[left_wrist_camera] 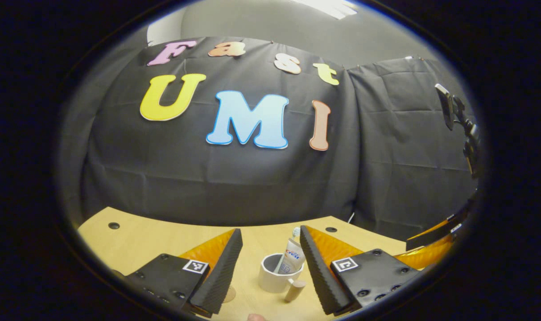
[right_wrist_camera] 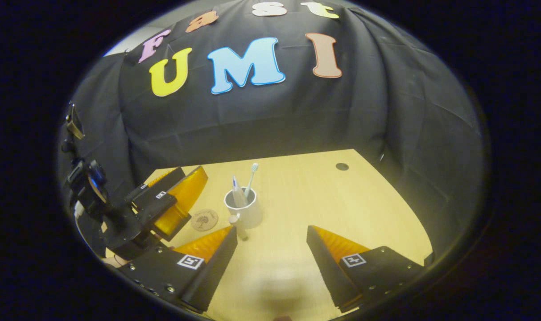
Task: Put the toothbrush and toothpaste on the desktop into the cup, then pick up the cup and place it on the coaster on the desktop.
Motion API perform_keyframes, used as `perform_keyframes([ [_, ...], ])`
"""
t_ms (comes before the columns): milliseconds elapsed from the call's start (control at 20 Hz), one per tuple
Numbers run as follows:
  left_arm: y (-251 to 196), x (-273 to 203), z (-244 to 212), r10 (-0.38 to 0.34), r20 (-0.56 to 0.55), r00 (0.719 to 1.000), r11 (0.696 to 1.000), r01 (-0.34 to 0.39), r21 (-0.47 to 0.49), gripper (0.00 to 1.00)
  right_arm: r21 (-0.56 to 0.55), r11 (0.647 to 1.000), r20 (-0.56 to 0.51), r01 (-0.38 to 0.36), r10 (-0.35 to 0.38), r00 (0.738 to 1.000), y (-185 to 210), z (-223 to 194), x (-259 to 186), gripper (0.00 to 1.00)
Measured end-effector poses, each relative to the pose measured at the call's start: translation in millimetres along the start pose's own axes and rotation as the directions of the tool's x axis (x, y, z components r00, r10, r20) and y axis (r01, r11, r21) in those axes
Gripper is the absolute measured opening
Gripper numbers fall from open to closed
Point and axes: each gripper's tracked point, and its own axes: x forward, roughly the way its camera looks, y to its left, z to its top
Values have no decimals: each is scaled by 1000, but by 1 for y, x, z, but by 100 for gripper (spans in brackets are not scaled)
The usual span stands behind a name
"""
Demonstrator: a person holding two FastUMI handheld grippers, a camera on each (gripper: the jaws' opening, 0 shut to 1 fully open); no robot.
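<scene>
My L gripper [left_wrist_camera: 270, 261] is wide open, holding nothing; the cup [left_wrist_camera: 277, 274] sits on the desk [left_wrist_camera: 132, 236] between its fingers, handle toward 5 o'clock, with the paste [left_wrist_camera: 292, 258] standing inside, leaning to 1 o'clock. In the right gripper view I see the coaster [right_wrist_camera: 204, 220] at 9 o'clock of the cup [right_wrist_camera: 248, 209], just beside it, not under. Paste [right_wrist_camera: 237, 192] and brush [right_wrist_camera: 251, 176] both stand in the cup. My R gripper [right_wrist_camera: 272, 247] is also wide open, empty, back from the cup.
</scene>
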Motion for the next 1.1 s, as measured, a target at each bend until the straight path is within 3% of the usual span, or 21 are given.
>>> perform_keyframes([
  [500, 24, -48, 33, 121, -24, 992, 990, -122, -68, 87, -55, 997, -19, -46, 45, 999, 29, 16, 30, 96],
  [800, 41, -70, 34, 185, -71, 980, 978, -191, -81, 87, -58, 997, -115, -58, 51, 992, 42, 8, 64, 96],
  [1100, 49, -84, 37, 222, -104, 969, 970, -230, -72, 88, -48, 997, -255, -53, 39, 966, 48, -8, 100, 96],
])
